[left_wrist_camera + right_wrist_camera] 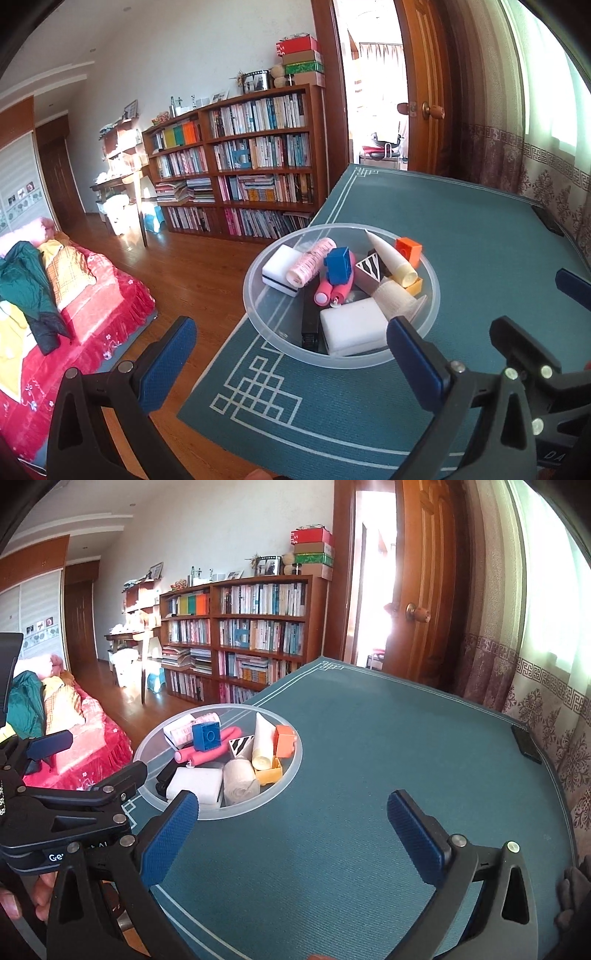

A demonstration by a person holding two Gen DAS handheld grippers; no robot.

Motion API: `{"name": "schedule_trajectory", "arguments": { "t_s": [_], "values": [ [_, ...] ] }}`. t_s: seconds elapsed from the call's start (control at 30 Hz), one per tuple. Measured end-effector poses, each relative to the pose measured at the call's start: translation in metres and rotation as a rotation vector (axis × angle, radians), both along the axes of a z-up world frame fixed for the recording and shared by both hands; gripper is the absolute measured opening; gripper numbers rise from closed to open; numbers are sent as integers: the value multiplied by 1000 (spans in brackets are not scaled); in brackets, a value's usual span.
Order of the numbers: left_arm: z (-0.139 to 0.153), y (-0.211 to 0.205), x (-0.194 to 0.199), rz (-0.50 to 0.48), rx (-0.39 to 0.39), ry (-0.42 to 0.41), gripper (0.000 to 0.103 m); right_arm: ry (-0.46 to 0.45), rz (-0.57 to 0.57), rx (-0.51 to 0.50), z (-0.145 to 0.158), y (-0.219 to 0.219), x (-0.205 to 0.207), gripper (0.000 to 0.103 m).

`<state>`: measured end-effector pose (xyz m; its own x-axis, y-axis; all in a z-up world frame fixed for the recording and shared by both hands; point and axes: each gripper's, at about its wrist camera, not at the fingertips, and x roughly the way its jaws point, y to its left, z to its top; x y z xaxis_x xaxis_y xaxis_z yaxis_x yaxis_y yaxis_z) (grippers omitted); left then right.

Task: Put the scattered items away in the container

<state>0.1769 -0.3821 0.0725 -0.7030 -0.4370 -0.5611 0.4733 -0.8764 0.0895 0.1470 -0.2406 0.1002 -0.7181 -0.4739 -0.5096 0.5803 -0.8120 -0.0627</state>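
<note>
In the bowl: all items piled; mat beside it bare; left gripper, right gripper both apart, empty; looks done.

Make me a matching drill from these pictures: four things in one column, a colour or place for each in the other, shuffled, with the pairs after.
Things:
1. Square plastic building block on top of the pile
2. Flat dark rectangular object
3. Rolled gauze bandage
4. Clear round plastic bowl

Colour or place:
A. Off-white, inside the bowl near its front rim
B. Blue, resting on the pink foam rollers
C. On the teal mat, at the table's edge, holding the items
D. Alone on the mat's far right edge by the curtain

Pairs: 1-B, 2-D, 3-A, 4-C
</note>
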Motion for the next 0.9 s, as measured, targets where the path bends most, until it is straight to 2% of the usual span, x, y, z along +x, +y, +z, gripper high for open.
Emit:
{"name": "schedule_trajectory", "arguments": {
  "t_s": [0.13,0.27,0.37,0.63,0.9],
  "values": [
    [-7,3,-5,6,-23,-32,103,-16,3,6,-5,1,-5,103],
    [-12,4,-7,12,-49,-57,103,-76,16,1,-13,0,-13,103],
    [-15,1,-8,11,-37,-68,103,-118,28,-10,-17,0,-18,103],
    [-25,-12,-11,27,9,-98,103,-157,51,-18,-25,-7,-23,103],
    [-32,-19,-13,37,25,-120,103,-168,67,8,-32,-16,-24,103]
  ]
}}
